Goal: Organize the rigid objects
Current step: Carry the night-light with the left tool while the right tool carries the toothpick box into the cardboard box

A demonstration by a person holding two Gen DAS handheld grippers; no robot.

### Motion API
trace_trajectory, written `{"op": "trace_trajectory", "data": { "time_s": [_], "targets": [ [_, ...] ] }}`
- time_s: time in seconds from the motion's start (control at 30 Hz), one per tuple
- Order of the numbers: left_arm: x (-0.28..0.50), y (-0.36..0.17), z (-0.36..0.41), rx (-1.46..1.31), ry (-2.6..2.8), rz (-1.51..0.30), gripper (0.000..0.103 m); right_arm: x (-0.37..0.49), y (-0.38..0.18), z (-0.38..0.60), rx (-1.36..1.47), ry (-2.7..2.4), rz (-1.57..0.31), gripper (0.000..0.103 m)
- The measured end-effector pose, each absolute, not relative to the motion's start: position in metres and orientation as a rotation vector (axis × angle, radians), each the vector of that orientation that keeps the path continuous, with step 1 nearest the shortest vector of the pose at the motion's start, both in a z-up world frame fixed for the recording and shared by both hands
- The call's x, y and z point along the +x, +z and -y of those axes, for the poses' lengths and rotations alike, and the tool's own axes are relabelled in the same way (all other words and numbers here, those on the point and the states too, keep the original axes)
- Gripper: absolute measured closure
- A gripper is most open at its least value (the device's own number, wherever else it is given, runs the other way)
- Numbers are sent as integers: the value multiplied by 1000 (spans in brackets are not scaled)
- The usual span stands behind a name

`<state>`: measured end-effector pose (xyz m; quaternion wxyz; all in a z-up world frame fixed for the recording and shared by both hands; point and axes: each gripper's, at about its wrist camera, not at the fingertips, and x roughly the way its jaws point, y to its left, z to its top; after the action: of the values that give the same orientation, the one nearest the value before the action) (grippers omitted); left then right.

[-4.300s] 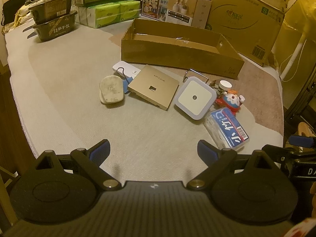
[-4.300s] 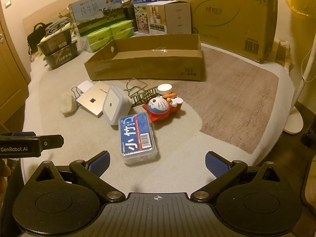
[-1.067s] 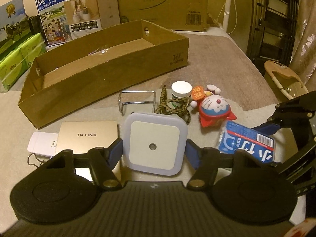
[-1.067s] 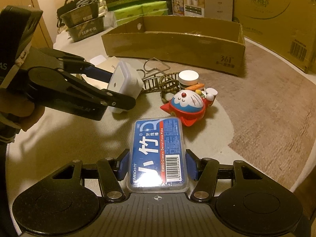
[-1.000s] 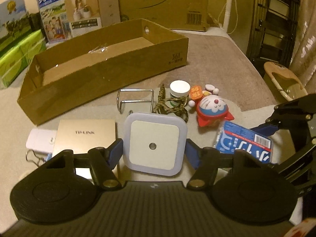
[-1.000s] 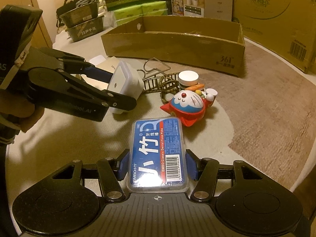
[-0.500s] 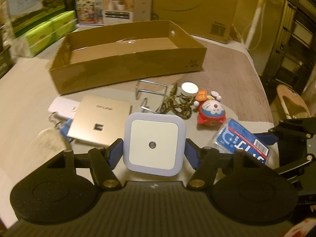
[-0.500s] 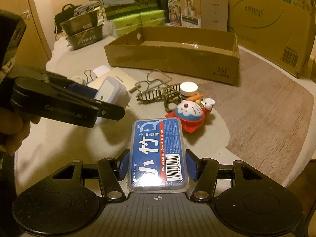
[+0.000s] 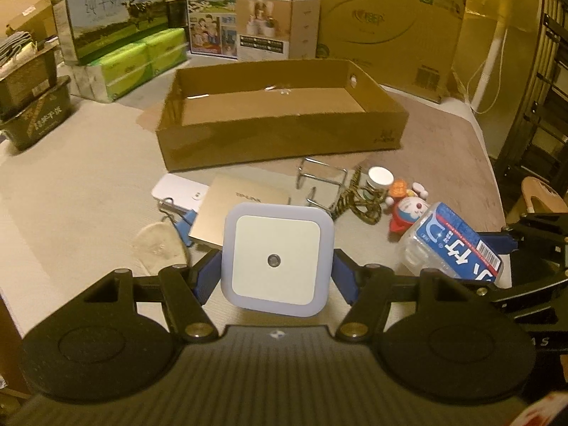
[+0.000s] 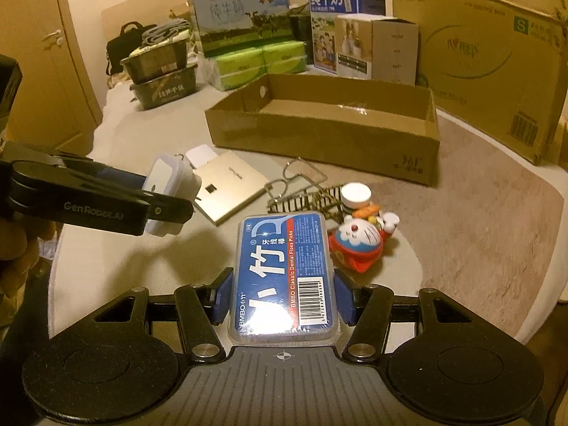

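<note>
My left gripper (image 9: 273, 277) is shut on a white square night light (image 9: 276, 259), held clear above the mat. The right gripper (image 10: 284, 296) is shut on a clear dental floss pick box with a blue label (image 10: 282, 277), also lifted; that floss box (image 9: 451, 245) shows at the right of the left wrist view. Beyond both lies a shallow open cardboard tray (image 9: 284, 135), seen again as the tray (image 10: 326, 131) ahead of the right gripper. On the mat stay a gold TP-LINK panel (image 9: 245, 198), a white flat device (image 9: 181, 191), a Doraemon toy (image 10: 358, 239), a small white-lidded jar (image 10: 356, 193) and a wire rack (image 10: 301, 181).
Milk cartons (image 9: 117, 21), green tissue packs (image 9: 142, 60), a small product box (image 9: 277, 28) and a large cardboard carton (image 9: 383, 25) line the far side. Dark stacked trays (image 9: 32, 106) stand at the left. A pale pouch (image 9: 159, 245) and binder clip lie by the panel.
Both grippers have risen with their loads, the left one also rolling and swinging so the tray now sits square ahead. The items on the mat look farther below.
</note>
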<state>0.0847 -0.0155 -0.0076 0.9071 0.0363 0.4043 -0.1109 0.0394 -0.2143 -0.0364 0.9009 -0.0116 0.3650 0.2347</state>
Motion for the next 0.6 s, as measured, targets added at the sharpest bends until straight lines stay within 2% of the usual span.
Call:
{"op": "trace_trajectory", "data": {
  "time_s": [0.6],
  "targets": [
    [118,8,10,79,-229,-805,40,85,-9,213,-21,488,-694,46]
  ]
}}
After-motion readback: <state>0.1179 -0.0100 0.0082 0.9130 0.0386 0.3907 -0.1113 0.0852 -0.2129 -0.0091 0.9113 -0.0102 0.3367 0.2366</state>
